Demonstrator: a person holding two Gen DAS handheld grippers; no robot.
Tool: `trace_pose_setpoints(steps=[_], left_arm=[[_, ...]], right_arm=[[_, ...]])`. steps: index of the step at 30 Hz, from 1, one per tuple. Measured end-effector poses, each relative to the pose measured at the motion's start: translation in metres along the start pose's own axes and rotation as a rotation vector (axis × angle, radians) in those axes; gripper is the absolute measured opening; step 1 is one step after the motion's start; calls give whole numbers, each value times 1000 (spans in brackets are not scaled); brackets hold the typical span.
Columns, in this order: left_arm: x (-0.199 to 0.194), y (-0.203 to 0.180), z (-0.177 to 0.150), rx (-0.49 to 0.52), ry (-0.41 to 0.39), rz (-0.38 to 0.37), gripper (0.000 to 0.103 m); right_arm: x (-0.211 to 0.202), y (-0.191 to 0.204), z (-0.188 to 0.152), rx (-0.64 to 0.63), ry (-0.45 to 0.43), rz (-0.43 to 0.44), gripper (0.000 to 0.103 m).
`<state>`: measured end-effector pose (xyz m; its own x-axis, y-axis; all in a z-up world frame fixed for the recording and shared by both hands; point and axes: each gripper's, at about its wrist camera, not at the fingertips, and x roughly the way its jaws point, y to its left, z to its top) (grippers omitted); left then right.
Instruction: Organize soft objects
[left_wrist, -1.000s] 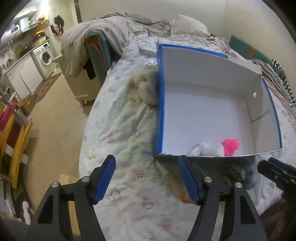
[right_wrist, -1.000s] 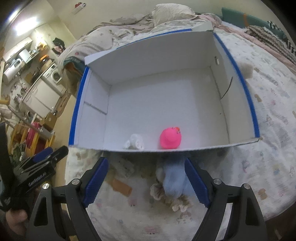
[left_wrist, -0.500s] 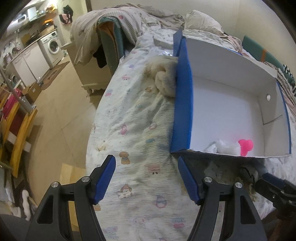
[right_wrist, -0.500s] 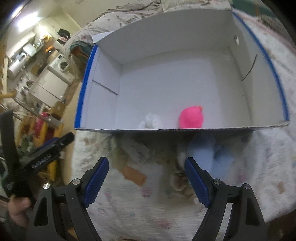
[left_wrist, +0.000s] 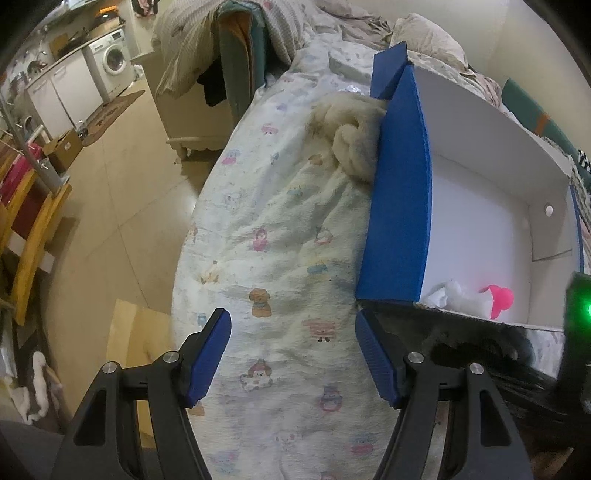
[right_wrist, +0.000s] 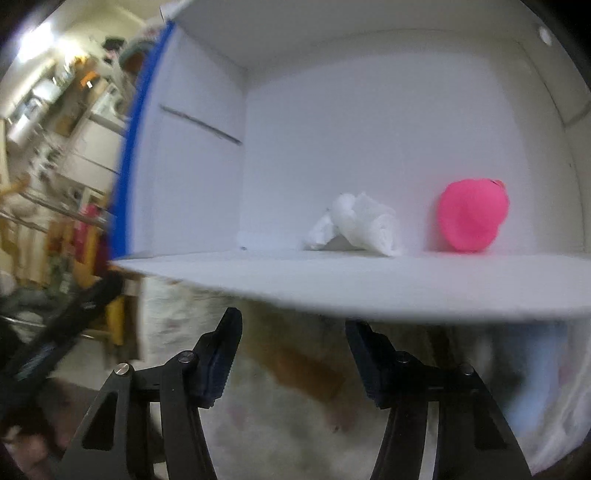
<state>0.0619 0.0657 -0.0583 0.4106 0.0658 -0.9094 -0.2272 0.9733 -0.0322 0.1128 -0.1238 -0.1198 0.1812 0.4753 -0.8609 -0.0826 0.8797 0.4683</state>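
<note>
Lying under everything: a printed bedsheet (left_wrist: 280, 266) (small cartoon animals all over). Standing at upper left by white cabinets (left_wrist: 66, 92): a washing machine (left_wrist: 112, 59). Sitting on the tiled floor (left_wrist: 129, 192): a cardboard box (left_wrist: 64, 147). Leaning at far left: yellow chairs (left_wrist: 33, 236). Hanging over the bed end: a striped quilt (left_wrist: 192, 33).

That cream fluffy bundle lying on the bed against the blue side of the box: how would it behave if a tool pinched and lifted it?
The cream bundle looks plush and knotted, so it would probably squash under the pads and sag when lifted. It likely weighs little for its bulk. Pressed against the box, it may snag rather than roll.
</note>
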Motion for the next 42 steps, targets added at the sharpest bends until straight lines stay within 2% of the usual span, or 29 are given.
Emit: trace_pose_setpoints(steps=[3,5,6,7,10,11,15,18,21,23,27,29,31,32,34,35,40,42], left_arm=[[4,-2,-2,17,11,3,67],[6,-4,-3,27,17,2,67],[8,-5,-3,32,21,1,67],[10,-6,-3,38,25,-1,67],[13,-11,-4,59,37,-10,67],[14,-13,-5,66,40,-13,67],[18,-23,-7,93,55,-41,67],[23,-31,-10,111,82,-87,67],[34,-43,-13,124,123,-137,63],[43,-54,-16,136,159,-178,54],[63,-74,-21,164,238,-193,51],[75,-80,-24,160,285,-190,33],[84,-83,-25,143,321,-190,29],[85,-84,-25,139,320,-181,28],[85,-85,-22,138,310,-181,13],[83,-86,-20,134,307,-190,10],[61,-75,-15,108,269,-213,9],[46,-72,-15,123,229,-208,9]], right_arm=[[19,4,5,-30,15,-76,63],[30,2,7,-14,39,-85,61],[34,0,7,-8,43,-86,56],[35,0,7,-15,37,-97,41],[31,-1,8,-36,30,-83,25],[28,-2,8,-34,26,-68,23],[9,-4,4,-30,1,-6,22],[-10,-3,-5,-45,-21,29,22],[-28,-7,-15,-39,-45,58,22],[-43,-16,-20,-27,-66,76,22],[-60,-20,-24,-13,-99,90,22],[-64,-22,-33,-10,-107,91,22],[-65,-22,-37,-1,-106,99,22],[-65,-22,-39,1,-105,99,22],[-65,-26,-42,-1,-105,97,22],[-65,-27,-42,-1,-106,97,22],[-66,-28,-39,6,-115,106,22],[-67,-28,-39,10,-117,115,22]])
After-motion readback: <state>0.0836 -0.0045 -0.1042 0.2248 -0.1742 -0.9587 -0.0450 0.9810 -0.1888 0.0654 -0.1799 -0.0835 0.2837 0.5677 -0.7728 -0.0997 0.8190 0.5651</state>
